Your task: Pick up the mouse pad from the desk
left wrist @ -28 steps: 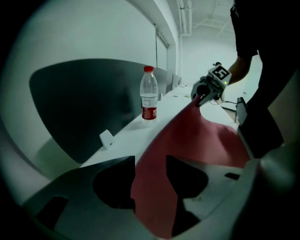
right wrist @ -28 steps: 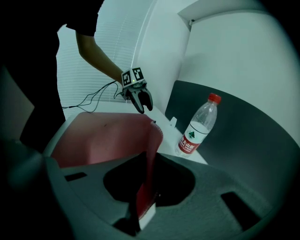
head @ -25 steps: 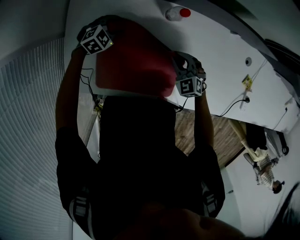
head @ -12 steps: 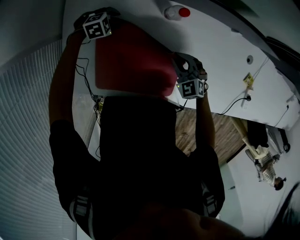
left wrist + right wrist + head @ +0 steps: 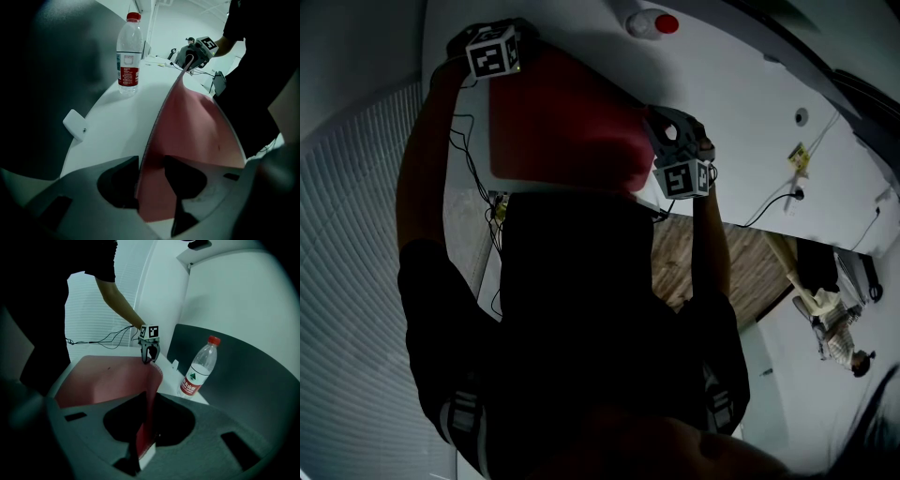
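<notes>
**Right corner pinched, left jaws coming in on the other**

My right gripper [image 5: 149,414] was squeezed narrow on one corner of the red mouse pad [image 5: 101,376]. The thin sheet was clamped between its jaws, and the corner's tip poked out just below them. From that grip the far edge of the sheet ran raised above the white desk [image 5: 110,124] across to my left gripper [image 5: 153,174]. The rest of the sheet sloped down toward my body.

My left gripper stood wide, with its jaws closing. The other far corner of the sheet was between them. It passed nearly edge-on through the gap, close against one jaw, and there was room on the other side. I saw neither jaw face pressing on it.

In the head view the two marker cubes sat at opposite ends of the dim red sheet. The left one was farther out and the right one nearer me, and my arms reached out on either side of my dark shirt.

A clear water bottle [image 5: 129,51] with a red cap and a red label stood upright on the desk. It was beyond the raised edge and apart from the sheet, in front of the dark grey partition [image 5: 248,376]. A small white bracket [image 5: 75,125] sat where the desk met that partition, near the bottle. Thin black cables [image 5: 471,155] hung beside my left arm.
</notes>
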The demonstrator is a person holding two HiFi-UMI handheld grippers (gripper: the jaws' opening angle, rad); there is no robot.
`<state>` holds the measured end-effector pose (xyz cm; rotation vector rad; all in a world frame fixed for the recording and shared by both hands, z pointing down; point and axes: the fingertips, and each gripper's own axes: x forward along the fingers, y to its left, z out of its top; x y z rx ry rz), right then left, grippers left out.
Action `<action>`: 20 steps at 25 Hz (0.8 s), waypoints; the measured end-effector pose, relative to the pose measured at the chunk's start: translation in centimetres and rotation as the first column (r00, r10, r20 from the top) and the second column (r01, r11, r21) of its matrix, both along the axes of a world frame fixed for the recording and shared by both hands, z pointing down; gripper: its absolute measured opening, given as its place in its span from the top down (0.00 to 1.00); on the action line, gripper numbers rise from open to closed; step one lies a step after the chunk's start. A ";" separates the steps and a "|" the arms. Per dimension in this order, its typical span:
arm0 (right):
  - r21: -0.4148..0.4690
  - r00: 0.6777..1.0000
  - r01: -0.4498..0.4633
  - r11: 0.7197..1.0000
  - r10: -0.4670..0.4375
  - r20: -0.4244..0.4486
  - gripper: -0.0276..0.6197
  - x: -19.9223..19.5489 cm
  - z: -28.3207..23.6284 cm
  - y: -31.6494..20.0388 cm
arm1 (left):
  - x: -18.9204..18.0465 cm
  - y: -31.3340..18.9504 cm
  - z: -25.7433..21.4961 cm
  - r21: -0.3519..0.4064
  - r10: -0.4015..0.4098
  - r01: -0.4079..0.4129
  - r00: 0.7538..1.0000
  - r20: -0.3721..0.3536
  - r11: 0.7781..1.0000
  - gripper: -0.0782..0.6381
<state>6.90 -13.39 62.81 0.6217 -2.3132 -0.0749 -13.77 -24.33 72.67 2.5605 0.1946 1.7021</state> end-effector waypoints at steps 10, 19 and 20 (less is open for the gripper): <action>-0.014 0.999 -0.042 0.999 0.043 0.031 0.90 0.9 0.4 -0.5 | -0.1 0.3 -1.1 0.054 -0.010 0.012 0.999 -0.030 0.998 0.83; -0.037 0.992 -0.105 0.994 0.107 0.069 0.90 1.3 0.6 -0.7 | -0.6 1.4 -2.0 0.069 0.020 -0.019 1.000 -0.020 0.997 0.86; -0.042 0.991 -0.112 0.993 0.115 0.068 0.90 1.4 0.7 -0.7 | -0.7 1.5 -2.2 0.069 0.024 -0.023 1.000 -0.015 0.997 0.86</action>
